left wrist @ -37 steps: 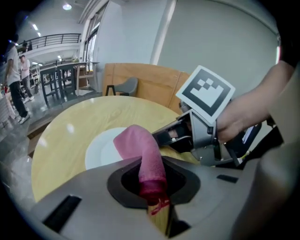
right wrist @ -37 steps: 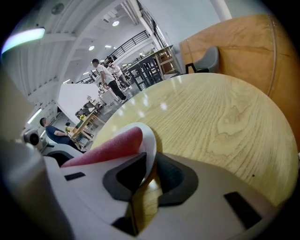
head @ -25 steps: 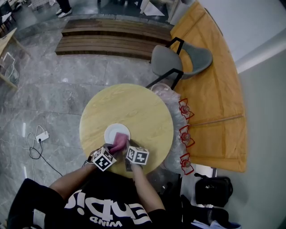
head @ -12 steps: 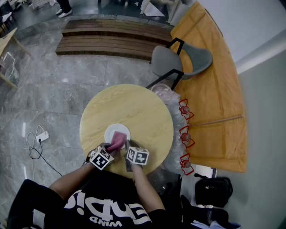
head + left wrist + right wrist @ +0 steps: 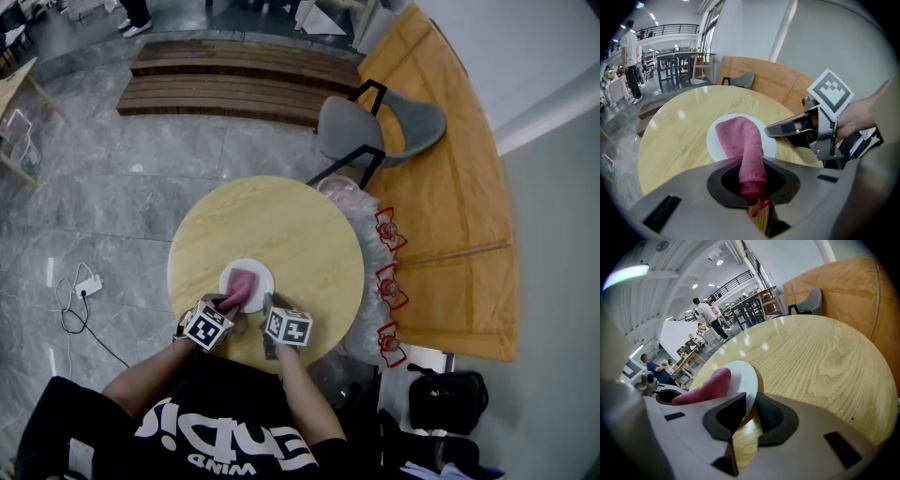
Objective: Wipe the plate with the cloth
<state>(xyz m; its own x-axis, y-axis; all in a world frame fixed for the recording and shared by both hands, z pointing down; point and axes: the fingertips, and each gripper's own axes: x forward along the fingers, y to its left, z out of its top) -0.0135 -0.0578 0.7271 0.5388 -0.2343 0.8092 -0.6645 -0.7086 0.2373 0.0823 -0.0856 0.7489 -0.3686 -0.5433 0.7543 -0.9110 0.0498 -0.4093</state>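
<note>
A white plate (image 5: 251, 274) lies on the near part of a round wooden table (image 5: 281, 225). A pink cloth (image 5: 238, 289) is draped over the plate's left half. My left gripper (image 5: 227, 306) is shut on the cloth's near end (image 5: 751, 180), and the rest of the cloth (image 5: 738, 136) spreads across the plate (image 5: 769, 145). My right gripper (image 5: 267, 306) is shut on the plate's near right rim (image 5: 743, 376), with the rim pinched between its jaws (image 5: 747, 414). From the right gripper view the cloth (image 5: 705, 386) rests on the plate, left of the jaws. The right gripper (image 5: 774, 131) also shows in the left gripper view.
A grey chair (image 5: 375, 122) stands beyond the table, a slatted wooden bench (image 5: 234, 80) farther back. A curved wooden platform (image 5: 450, 187) runs along the right. A plastic-covered bin (image 5: 361, 211) with red tags sits at the table's right edge. A black bag (image 5: 446, 399) and a power strip (image 5: 86, 286) lie on the floor.
My left gripper has shifted a little to the left and away, dragging the pink cloth leftward across the plate. The right gripper and the plate have stayed put.
</note>
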